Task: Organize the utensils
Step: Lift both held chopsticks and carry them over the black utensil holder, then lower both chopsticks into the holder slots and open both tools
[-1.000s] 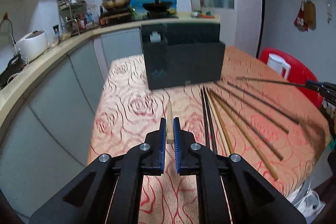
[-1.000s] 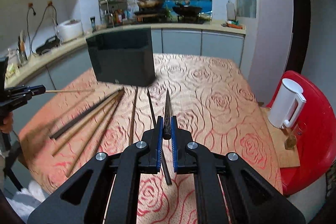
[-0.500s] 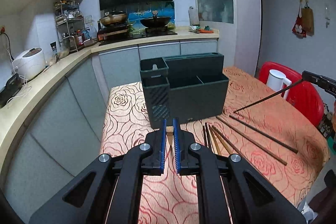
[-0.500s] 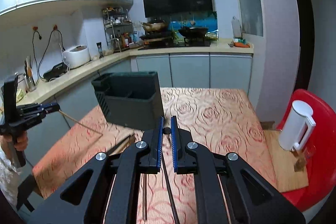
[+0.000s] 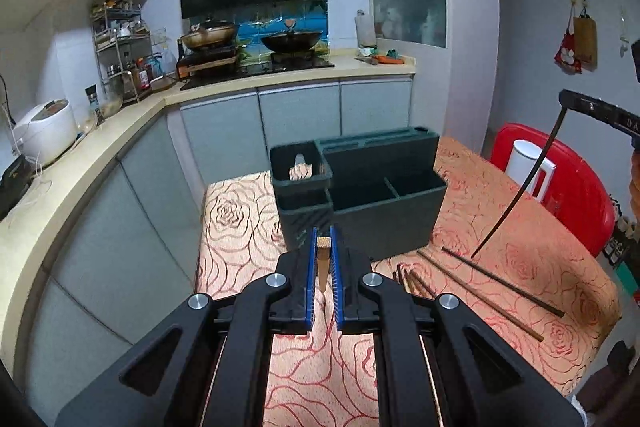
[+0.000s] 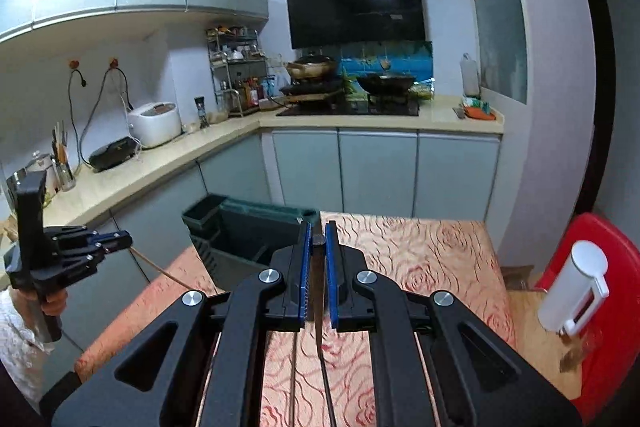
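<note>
A dark green utensil organizer (image 5: 376,199) with several compartments stands on the rose-patterned table (image 5: 240,227); it also shows in the right wrist view (image 6: 248,231). My left gripper (image 5: 323,251) is shut on a light wooden chopstick (image 5: 322,263), held upright above the table in front of the organizer. My right gripper (image 6: 318,247) is shut on a dark chopstick (image 6: 319,307), tip hanging down. In the left wrist view that dark chopstick (image 5: 520,187) hangs steeply to the right of the organizer. Several chopsticks (image 5: 500,279) lie on the table.
A red chair (image 5: 576,187) with a white jug (image 6: 576,291) stands right of the table. A kitchen counter (image 5: 100,143) with a rice cooker (image 5: 44,131) runs along the left. A stove with pans (image 5: 256,47) is behind.
Both grippers have risen from the table with their chopsticks and tilted them from flat to steep. The organizer's open compartments have come into view from above.
</note>
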### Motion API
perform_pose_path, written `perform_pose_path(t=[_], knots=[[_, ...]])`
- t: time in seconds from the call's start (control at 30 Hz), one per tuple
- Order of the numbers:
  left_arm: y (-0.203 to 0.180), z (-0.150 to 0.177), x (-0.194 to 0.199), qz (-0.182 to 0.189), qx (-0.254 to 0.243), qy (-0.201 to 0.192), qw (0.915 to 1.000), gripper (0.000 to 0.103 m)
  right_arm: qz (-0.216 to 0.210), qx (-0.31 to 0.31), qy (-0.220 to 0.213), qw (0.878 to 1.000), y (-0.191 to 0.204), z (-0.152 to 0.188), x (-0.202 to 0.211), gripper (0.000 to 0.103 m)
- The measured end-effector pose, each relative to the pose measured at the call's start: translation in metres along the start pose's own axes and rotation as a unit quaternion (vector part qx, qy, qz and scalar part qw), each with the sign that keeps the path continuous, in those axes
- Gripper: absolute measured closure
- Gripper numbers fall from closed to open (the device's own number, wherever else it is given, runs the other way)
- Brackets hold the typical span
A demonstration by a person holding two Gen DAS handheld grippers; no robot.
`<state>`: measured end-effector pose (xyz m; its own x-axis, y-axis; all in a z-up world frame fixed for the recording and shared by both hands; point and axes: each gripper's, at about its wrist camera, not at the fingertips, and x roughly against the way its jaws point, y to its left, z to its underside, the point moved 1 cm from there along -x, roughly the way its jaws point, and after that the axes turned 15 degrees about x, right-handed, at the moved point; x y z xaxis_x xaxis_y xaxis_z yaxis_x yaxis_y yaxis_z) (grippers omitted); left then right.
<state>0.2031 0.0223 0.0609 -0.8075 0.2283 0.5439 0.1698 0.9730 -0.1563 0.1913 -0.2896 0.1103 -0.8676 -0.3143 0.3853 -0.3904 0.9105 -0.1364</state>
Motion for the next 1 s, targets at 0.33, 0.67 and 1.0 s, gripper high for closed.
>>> perform_pose_path(t=[0.33, 0.67, 1.0], knots=[[-0.027, -0.057, 0.029, 0.041, -0.012, -0.03, 0.9986, 0.097, -0.007, 0.018, -0.039, 0.999, 0.006, -0.063, 0.01, 0.095], [-0.058, -0.101, 0.017, 0.046, -0.02, -0.066, 0.9965, 0.096, -0.008, 0.007, -0.067, 0.998, 0.003, -0.103, -0.013, 0.095], [-0.055, -0.079, -0.046, 0.018, -0.008, -0.025, 0.9995, 0.096, -0.007, 0.004, -0.003, 1.0, 0.008, -0.075, -0.067, 0.095]])
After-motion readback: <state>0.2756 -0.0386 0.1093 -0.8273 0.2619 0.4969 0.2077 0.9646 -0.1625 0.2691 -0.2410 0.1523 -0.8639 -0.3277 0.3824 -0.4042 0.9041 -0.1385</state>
